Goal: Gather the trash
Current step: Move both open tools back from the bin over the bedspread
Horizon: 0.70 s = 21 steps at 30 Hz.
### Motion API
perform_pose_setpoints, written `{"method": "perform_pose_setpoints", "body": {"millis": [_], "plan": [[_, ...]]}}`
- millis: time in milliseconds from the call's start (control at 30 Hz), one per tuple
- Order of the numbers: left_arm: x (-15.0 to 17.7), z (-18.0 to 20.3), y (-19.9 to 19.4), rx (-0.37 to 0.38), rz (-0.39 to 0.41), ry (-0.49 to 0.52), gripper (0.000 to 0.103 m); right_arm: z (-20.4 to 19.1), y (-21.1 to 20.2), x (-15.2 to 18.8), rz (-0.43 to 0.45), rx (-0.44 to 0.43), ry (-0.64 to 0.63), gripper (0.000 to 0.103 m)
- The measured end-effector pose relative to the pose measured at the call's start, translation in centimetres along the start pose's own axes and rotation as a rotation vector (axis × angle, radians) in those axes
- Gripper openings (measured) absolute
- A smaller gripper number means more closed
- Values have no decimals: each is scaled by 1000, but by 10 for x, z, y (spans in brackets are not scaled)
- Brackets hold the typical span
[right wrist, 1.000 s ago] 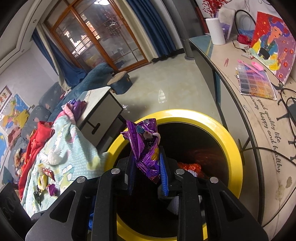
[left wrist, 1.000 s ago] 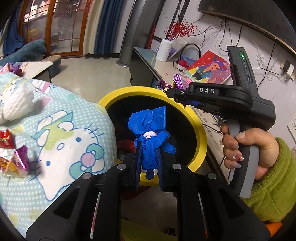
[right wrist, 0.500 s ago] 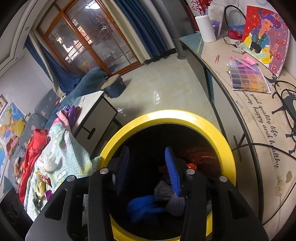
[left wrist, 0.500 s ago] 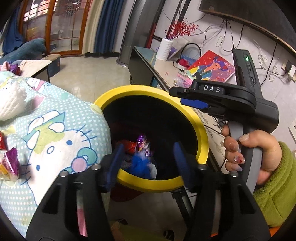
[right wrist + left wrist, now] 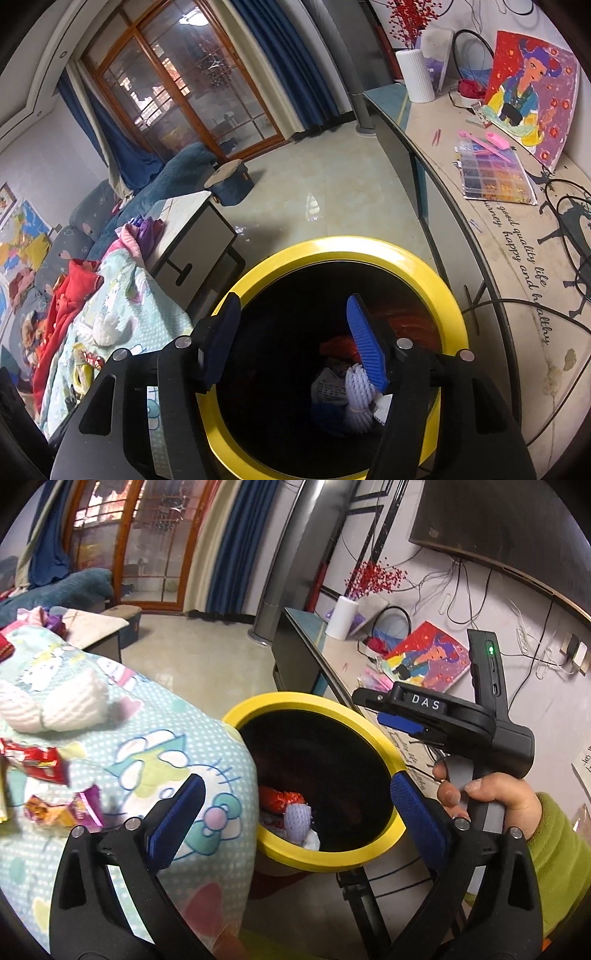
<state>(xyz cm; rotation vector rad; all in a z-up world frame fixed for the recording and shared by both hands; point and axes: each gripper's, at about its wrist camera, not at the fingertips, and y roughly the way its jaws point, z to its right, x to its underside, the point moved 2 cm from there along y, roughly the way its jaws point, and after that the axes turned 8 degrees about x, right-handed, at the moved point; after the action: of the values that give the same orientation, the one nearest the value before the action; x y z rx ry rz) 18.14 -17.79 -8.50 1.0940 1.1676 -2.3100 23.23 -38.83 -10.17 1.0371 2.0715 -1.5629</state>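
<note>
both claws are gaping wide and empty: the left claw [image 5: 295, 812] beside, the right claw [image 5: 295, 347] over the yellow-rimmed black bin [image 5: 443, 291]; crinkly foil snack wrappers [image 5: 44, 764] are lying on the dotted cartoon-print blanket [image 5: 155, 746], probably light, limp and slippery, best pinched at a bunched edge

A framed painting [image 5: 532, 99] leans beside a white vase [image 5: 414, 75] on the long desk [image 5: 480, 236].

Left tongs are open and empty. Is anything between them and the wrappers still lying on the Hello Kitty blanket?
Nothing visible. The left tongs hang open by the yellow bin; the red wrapper and purple wrapper lie exposed on the blanket, off to their left.
</note>
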Motion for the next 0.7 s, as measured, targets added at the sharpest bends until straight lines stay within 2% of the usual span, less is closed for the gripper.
{"method": "perform_pose_setpoints", "body": {"millis": [700], "plan": [[-12,-33,-66,-146,163,-55,92,-64,-29,8,39,-110,-132,60]]}}
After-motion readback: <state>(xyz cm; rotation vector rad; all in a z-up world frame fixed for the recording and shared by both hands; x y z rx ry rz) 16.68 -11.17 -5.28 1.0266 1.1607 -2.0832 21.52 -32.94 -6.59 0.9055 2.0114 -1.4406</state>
